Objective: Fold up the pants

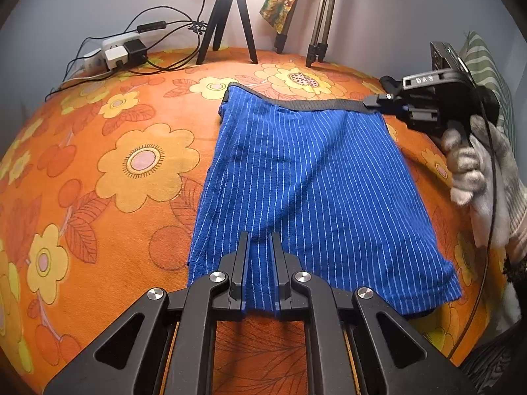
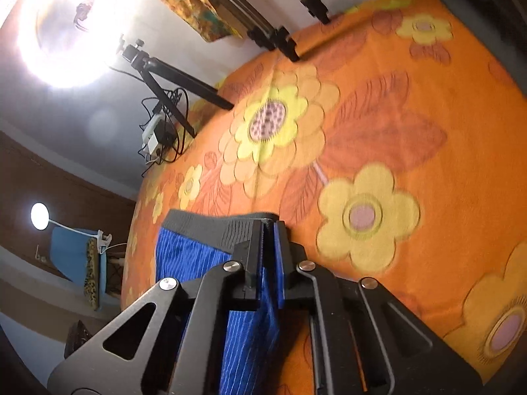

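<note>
Pants flat on flowered bed, long axis hem to waistband. Left gripper clamped on near hem, right gripper clamped on far waistband corner. Likely next: bring one end over the other.

The left tool is matte black, with two slim flat fingers on angular link arms that have triangular cut-outs and round silver screws at the pivots; the right tool is the same black build, its side stamped with pale, unclear characters, a black cable trailing from it; the hand wears a mottled grey-and-white knit glove with a ribbed cuff.
</note>
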The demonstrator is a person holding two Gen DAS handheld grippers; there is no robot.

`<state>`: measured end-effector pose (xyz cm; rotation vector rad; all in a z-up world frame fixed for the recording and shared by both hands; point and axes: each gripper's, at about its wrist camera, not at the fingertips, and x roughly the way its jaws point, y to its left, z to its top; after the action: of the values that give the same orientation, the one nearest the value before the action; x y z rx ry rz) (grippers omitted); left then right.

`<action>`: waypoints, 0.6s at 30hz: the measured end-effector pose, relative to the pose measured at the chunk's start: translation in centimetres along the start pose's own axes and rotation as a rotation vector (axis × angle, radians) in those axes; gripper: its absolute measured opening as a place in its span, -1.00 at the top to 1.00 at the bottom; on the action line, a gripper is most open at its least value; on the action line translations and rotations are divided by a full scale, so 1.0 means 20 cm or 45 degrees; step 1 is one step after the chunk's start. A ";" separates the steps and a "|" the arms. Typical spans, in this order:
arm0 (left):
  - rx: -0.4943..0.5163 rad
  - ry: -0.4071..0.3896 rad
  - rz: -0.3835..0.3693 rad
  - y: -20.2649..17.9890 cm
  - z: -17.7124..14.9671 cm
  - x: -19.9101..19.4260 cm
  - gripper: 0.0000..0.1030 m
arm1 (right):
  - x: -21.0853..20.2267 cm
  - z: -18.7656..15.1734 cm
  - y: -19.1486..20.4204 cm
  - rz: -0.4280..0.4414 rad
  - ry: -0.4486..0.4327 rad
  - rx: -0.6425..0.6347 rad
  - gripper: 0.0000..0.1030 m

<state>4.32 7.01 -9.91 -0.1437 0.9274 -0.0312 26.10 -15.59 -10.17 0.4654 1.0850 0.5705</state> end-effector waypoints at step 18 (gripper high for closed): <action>-0.125 0.019 -0.087 0.17 0.21 -0.09 0.60 | 0.18 0.03 0.63 -0.072 0.199 -0.469 0.75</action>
<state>6.48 10.97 -6.49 -0.2663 0.9390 -0.0503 25.44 -3.64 -4.68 0.0698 1.1071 0.7474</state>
